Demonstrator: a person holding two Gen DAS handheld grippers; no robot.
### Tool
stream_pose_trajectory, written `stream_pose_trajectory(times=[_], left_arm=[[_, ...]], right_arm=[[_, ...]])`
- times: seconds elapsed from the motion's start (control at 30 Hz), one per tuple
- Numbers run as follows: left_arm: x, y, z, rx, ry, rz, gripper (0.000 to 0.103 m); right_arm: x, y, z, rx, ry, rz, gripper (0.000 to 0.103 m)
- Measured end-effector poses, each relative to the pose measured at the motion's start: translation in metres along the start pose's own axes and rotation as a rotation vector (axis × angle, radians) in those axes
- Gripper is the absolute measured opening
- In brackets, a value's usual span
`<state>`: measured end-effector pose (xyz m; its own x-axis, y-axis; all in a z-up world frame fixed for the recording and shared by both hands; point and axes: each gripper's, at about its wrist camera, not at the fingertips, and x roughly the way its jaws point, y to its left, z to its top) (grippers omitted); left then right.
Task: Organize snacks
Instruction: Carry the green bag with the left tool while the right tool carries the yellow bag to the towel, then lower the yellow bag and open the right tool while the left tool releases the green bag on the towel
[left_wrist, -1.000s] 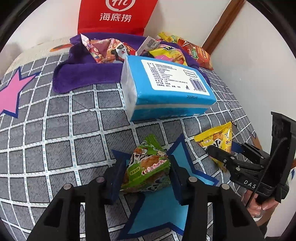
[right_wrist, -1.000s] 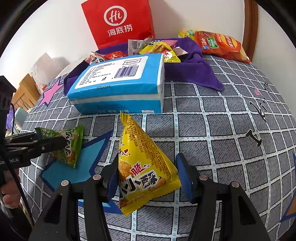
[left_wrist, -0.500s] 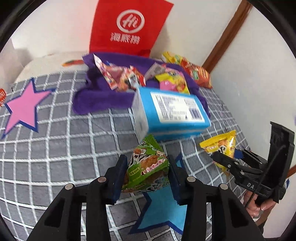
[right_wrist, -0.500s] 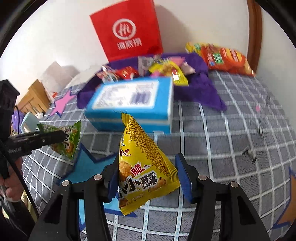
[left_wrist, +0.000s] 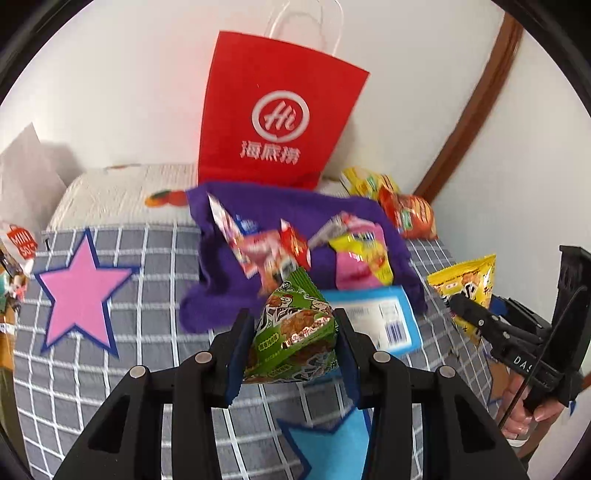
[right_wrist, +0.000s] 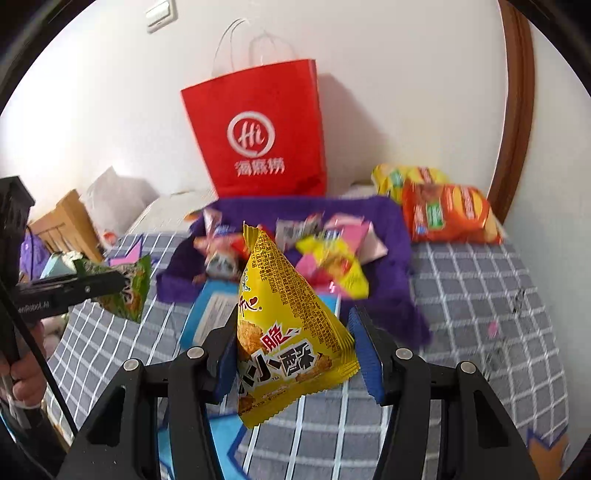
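1. White walls stand behind a bed with a grey checked cover (left_wrist: 110, 369), seen from the left wrist camera. A pink star (left_wrist: 79, 295) is on the cover. A red paper bag (left_wrist: 277, 122) stands at the back by the wall. In front of it lies a purple cloth (left_wrist: 229, 295) with small snack packs (left_wrist: 266, 254) on top. A blue box (left_wrist: 384, 321) lies just in front of the cloth. The left gripper (left_wrist: 293, 341) squeezes a green snack pack (left_wrist: 291, 332) between its blue pads, up off the cover. At the right, the right gripper (left_wrist: 461, 306) pinches a yellow snack pack (left_wrist: 469, 284).

2. From the right wrist camera, the right gripper (right_wrist: 295, 354) grips the yellow snack pack (right_wrist: 288, 321) tight, up in the air. At the left, a hand (right_wrist: 26, 376) holds the left gripper (right_wrist: 118, 282), which is clamped on the green snack pack (right_wrist: 131, 291). An orange chip bag (right_wrist: 450, 214) lies by the wall at the right.
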<state>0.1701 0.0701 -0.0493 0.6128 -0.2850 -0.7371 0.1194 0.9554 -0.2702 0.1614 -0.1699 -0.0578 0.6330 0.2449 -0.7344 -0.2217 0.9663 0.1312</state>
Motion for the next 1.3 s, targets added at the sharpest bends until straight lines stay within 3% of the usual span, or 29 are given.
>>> stream_pose_trajectory(times=[0.23, 0.63, 0.8, 0.87, 1.03, 1.3], left_arm=[[0.011, -0.002, 0.041, -0.005, -0.029, 0.030, 0.041], [0.048, -0.001, 0.097, -0.037, -0.044, 0.048, 0.041], [0.067, 0.001, 0.104, -0.035, -0.049, 0.071, 0.041], [0.074, 0.007, 0.102, -0.051, -0.057, 0.074, 0.041], [0.095, 0.026, 0.102, -0.100, 0.009, 0.077, 0.041], [0.104, 0.040, 0.101, -0.130, 0.034, 0.075, 0.041]], right_arm=[[0.019, -0.003, 0.057, 0.005, 0.004, 0.008, 0.055], [0.059, -0.003, 0.116, 0.017, -0.026, 0.045, 0.055], [0.085, -0.014, 0.116, 0.053, 0.005, 0.092, 0.055], [0.101, -0.021, 0.116, 0.081, 0.060, 0.103, 0.055], [0.129, -0.027, 0.109, 0.072, 0.140, 0.103, 0.055], [0.162, -0.016, 0.096, 0.036, 0.236, 0.141, 0.055]])
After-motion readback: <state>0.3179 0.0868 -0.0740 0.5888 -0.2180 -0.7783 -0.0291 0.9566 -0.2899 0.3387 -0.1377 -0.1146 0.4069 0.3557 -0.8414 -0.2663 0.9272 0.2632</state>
